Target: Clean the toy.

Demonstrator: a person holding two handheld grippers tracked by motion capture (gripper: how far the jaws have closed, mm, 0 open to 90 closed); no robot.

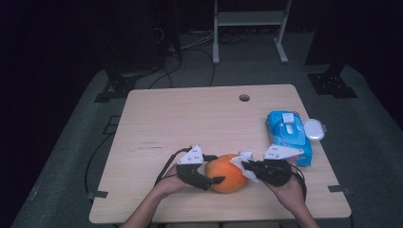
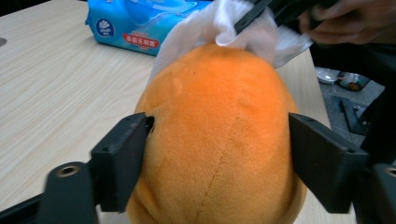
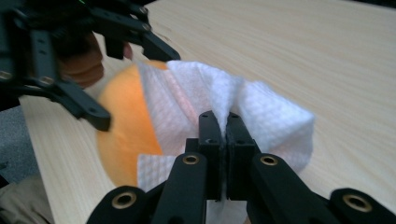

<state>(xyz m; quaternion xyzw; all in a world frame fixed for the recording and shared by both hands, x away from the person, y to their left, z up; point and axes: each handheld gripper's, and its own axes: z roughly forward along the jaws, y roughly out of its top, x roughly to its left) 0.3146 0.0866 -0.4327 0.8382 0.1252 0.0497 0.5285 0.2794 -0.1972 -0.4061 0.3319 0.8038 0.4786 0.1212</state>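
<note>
Orange plush filled most of my left gripper view: the soft orange toy (image 2: 219, 140) sat between the two black jaws, each pad at or just off its flank, and I could not tell whether they pressed. From above, my left gripper (image 1: 209, 178) reached round the toy's left side, one jaw behind it and one in front. No earlier frame being on hand, I read the jaws as partly spread around the toy.

My right gripper (image 3: 223, 140) had its jaws pinched together on a white wipe (image 3: 271, 116), the cloth bunched out to both sides of the tips. That view showed the weave of the wipe and how it draped over the toy's top; the high view gave it as a small white patch (image 1: 243, 160) at the toy's upper right.

From the high view I placed the toy near the front edge of the wooden table (image 1: 190, 114), about midway across. A blue wipes pack (image 1: 288, 135) lay just behind my right gripper, close to the table's right edge, with a white oval lid (image 1: 314, 128) beside it. The table's left half and far side were bare wood, and a round hole (image 1: 244, 98) sat near the back edge.
</note>
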